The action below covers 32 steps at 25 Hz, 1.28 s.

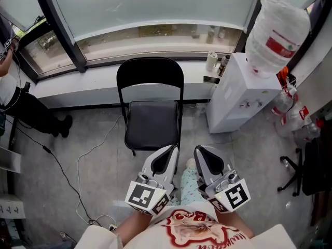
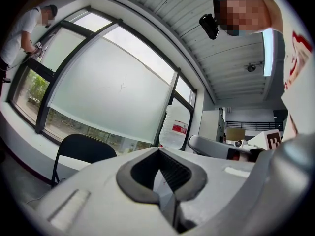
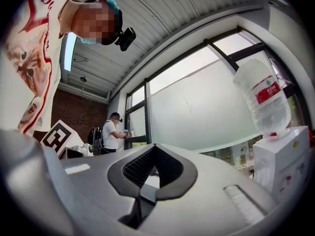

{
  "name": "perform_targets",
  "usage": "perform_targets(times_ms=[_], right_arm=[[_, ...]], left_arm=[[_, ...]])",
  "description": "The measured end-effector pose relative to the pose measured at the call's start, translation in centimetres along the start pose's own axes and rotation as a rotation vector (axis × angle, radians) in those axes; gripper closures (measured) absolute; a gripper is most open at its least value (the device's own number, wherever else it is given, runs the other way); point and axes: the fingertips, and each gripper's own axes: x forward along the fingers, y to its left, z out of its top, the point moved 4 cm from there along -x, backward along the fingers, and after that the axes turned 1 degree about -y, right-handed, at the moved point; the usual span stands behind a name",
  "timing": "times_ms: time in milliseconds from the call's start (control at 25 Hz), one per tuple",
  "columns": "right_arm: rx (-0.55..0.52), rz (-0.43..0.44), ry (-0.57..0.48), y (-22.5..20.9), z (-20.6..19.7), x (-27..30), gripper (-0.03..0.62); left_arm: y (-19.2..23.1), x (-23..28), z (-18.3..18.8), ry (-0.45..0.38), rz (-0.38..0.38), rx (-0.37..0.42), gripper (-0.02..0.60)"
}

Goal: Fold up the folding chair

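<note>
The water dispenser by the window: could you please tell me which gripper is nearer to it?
Right. The right gripper sits just below-left of the water dispenser in the head view; the left gripper lies farther left, before the folding chair.

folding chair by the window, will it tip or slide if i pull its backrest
Probably light: the folding chair has a thin black tube frame and a slim seat. Pulled high at the backrest, it may tip. It could also slide on the smooth-looking grey floor.
</note>
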Motion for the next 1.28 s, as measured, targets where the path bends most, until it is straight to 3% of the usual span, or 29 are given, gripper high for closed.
perform_targets(times_ms=[800,1040,1280], right_arm=[[-0.054,0.199,0.015,-14.6,0.4,14.8,0.571],[-0.009,0.255,0.025,-17.0,-1.3,18.2,0.571],[0.000,0.241,0.099,-17.7,-5.8,21.3,0.571]], left_arm=[[7.7,16.9,3.5,-0.056,0.118,0.078,0.581],[10.9,18.2,2.8,-0.074,0.220,0.073,0.581],[14.8,17.3,-0.6,-0.022,0.277,-0.014,0.581]])
